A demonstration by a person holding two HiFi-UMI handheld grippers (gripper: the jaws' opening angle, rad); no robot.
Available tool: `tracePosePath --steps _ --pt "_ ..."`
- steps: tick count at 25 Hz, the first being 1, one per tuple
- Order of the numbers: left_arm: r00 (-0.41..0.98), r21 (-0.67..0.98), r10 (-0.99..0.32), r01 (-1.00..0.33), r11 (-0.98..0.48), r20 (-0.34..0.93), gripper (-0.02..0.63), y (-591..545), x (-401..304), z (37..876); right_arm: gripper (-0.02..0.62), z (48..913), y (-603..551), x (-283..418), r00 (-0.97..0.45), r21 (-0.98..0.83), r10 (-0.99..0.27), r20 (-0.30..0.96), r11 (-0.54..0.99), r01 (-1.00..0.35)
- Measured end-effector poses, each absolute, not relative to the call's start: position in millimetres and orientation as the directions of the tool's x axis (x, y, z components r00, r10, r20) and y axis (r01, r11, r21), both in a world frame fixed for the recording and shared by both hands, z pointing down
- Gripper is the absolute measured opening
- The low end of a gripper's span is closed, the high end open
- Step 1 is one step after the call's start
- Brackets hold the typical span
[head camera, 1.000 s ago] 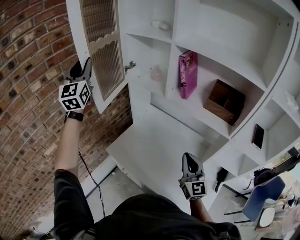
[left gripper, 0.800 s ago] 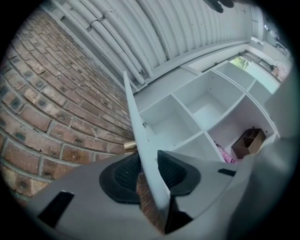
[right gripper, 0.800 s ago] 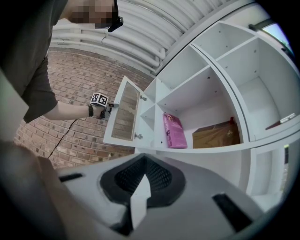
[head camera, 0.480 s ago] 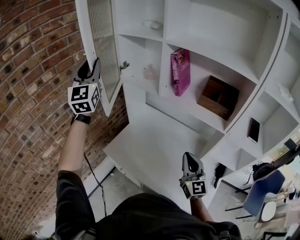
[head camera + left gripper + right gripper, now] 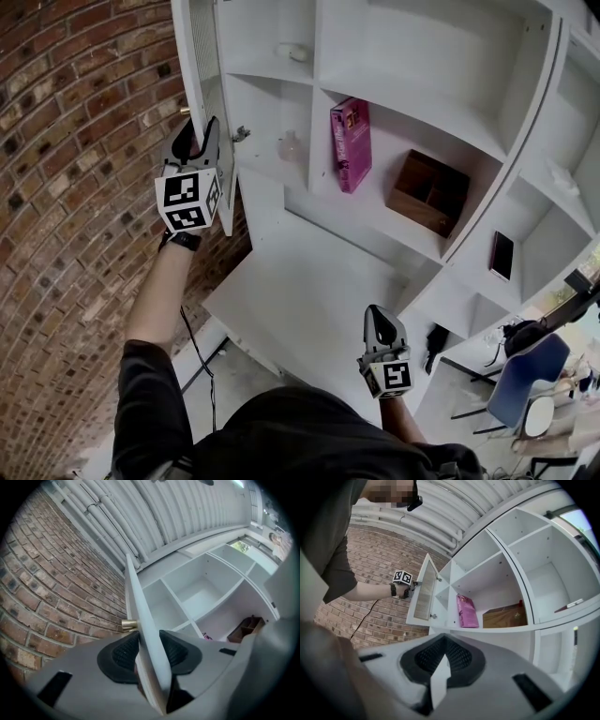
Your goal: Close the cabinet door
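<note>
Jaws, left gripper (image 5: 194, 141): they sit on the free edge of the cabinet door (image 5: 140, 616), one pad on each face. Both pads look like they touch it. They have just been opening a little, so the hold looks loose.
Where the door is: far left of the pink box (image 5: 350, 145), up high. It sticks out from the cabinet (image 5: 422, 56), almost edge-on from above. It is open, not yet shut.
Knob: a small gold knob (image 5: 129, 624) is on the door's outer face, just beside the left jaws. It is on the side away from the pink box.
How the door will handle: it looks thin, flat and stiff, with a ribbed panel (image 5: 423, 597) in the middle. I think it is light and swings easily on its hinges (image 5: 435, 616). The white paint looks smooth, so the pads may slip.
Best place to hold: the free edge near the knob, the part of the door farthest from the pink box. A push there should turn it with little force. The ribbed panel may be weak, so it is better not to press on it.
Care: a fast swing toward the pink box could make the door bang on the frame.
Jaws, right gripper (image 5: 382, 328): pressed together with nothing between them. They are low down, a bit right of the pink box, and well apart from the door.
</note>
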State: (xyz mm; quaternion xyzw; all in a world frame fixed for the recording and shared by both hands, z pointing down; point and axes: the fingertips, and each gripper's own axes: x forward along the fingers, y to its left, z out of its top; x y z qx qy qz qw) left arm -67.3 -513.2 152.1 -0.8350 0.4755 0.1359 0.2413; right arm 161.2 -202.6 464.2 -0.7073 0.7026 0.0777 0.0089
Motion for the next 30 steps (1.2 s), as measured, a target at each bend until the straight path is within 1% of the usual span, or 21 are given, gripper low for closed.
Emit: tracePosePath --steps 11,20,30 --pt "0.533 -0.277 -0.7 -0.846 -0.457 -0.475 0.186 -506.6 -14.0 151.2 0.002 470.1 -185.5 183.7 0.069 0.082 -0.99 -0.121 -0.079 -0.993" --pt "0.532 -0.266 -0.683 -0.845 -0.464 -0.5 0.21 -506.9 23.8 151.1 0.002 477.8 -168.5 205.7 0.139 0.063 -0.984 -0.112 -0.146 -0.987" --pt "0.55 -0.304 -0.674 -0.835 -0.459 -0.494 0.233 -509.4 58.5 152.3 0.002 482.4 -167.6 214.7 0.159 0.061 -0.982 -0.104 -0.166 -0.984"
